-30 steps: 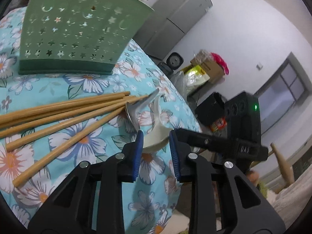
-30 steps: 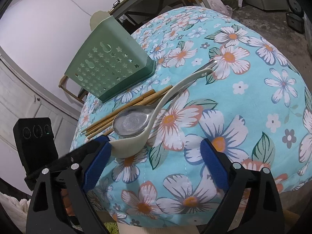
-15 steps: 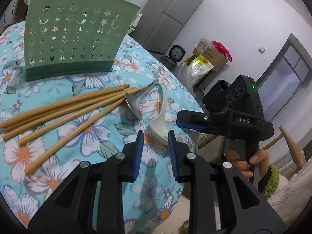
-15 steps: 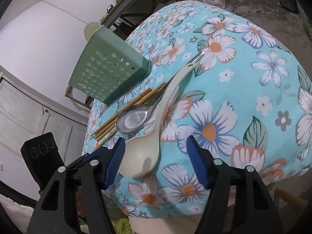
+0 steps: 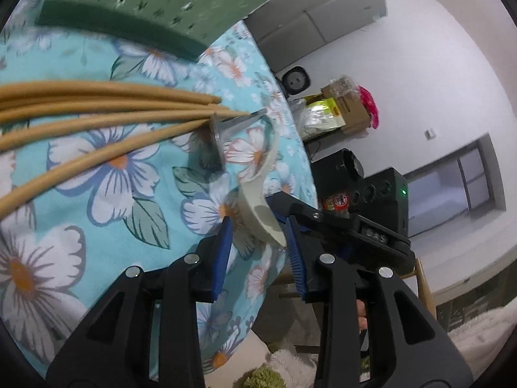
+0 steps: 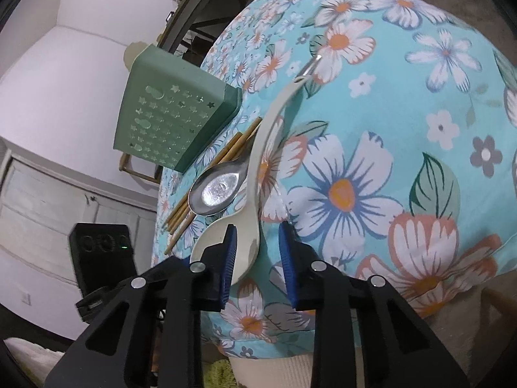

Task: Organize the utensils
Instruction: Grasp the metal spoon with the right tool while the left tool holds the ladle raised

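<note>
A cream plastic spoon (image 6: 255,194) lies on the floral tablecloth (image 6: 387,129), its bowl (image 5: 260,216) at the near edge. Beside it lies a metal spoon (image 6: 215,189) and several wooden chopsticks (image 5: 97,119). A green perforated utensil holder (image 6: 168,123) stands behind them. My right gripper (image 6: 257,258) is partly closed around the cream spoon's bowl, its left pad touching the bowl, a gap on the right. My left gripper (image 5: 258,252) is open with its pads either side of the same bowl, close to it.
The table's rounded edge drops off just under both grippers. Beyond it stand a grey cabinet (image 5: 310,22), a cardboard box with bags (image 5: 342,110) and a white door (image 6: 64,200). The other gripper's black body (image 5: 371,226) sits close on the right.
My right gripper's jaws have narrowed from wide open to close around the cream spoon's bowl. My left gripper moved forward and lower, its jaws a little wider around the bowl.
</note>
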The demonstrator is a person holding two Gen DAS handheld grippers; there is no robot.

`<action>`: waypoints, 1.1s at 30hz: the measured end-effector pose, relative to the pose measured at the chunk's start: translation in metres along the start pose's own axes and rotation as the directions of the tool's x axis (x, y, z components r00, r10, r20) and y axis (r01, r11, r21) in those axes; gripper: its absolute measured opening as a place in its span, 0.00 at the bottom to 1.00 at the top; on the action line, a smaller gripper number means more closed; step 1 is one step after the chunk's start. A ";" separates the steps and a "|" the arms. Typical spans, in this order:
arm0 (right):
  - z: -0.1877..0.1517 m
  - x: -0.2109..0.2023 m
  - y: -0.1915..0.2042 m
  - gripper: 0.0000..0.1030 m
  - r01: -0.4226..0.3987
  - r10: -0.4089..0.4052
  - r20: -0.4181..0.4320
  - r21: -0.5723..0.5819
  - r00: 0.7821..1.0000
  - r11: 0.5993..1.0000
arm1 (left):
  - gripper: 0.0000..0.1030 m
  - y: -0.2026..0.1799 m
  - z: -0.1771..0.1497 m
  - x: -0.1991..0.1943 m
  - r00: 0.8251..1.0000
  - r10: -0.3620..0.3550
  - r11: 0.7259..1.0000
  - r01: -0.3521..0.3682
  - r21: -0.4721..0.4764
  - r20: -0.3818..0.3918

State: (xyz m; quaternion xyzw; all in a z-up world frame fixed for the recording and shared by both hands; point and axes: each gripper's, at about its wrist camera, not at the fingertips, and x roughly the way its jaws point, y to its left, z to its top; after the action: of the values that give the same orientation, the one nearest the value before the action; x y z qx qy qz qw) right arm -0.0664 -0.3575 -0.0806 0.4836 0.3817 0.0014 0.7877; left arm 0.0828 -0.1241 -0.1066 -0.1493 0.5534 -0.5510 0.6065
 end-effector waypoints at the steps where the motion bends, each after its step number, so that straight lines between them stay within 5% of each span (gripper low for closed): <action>1: 0.000 0.000 -0.002 0.25 -0.009 0.009 0.001 0.011 1.000 1.000 | 0.31 0.001 0.000 0.002 1.000 0.001 1.000 -0.001 -0.013 -0.002; 8: -0.002 -0.004 -0.008 0.25 -0.036 0.036 0.012 0.032 0.999 0.999 | 0.23 0.000 0.001 0.010 0.997 0.072 0.997 -0.072 -0.037 -0.007; 15: -0.005 -0.020 -0.008 0.25 -0.011 0.010 0.040 0.015 0.999 1.000 | 0.02 0.002 0.004 0.013 0.989 0.148 0.987 -0.148 -0.064 -0.009; 24: -0.001 -0.062 0.004 0.26 0.045 -0.037 0.162 -0.046 0.986 0.998 | 0.02 -0.010 0.001 -0.014 0.976 0.217 0.976 -0.217 -0.007 0.037; 33: -0.005 -0.045 0.040 0.42 0.133 -0.101 0.176 -0.178 0.979 0.975 | 0.02 -0.016 -0.004 -0.094 0.924 0.312 0.944 -0.327 0.037 0.220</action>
State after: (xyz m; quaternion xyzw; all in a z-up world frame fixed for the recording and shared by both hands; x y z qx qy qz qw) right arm -0.0870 -0.3498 -0.0243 0.3817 0.3409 -0.0491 0.8577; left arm 0.0921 -0.0494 -0.0478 -0.0924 0.4823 -0.4456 0.7485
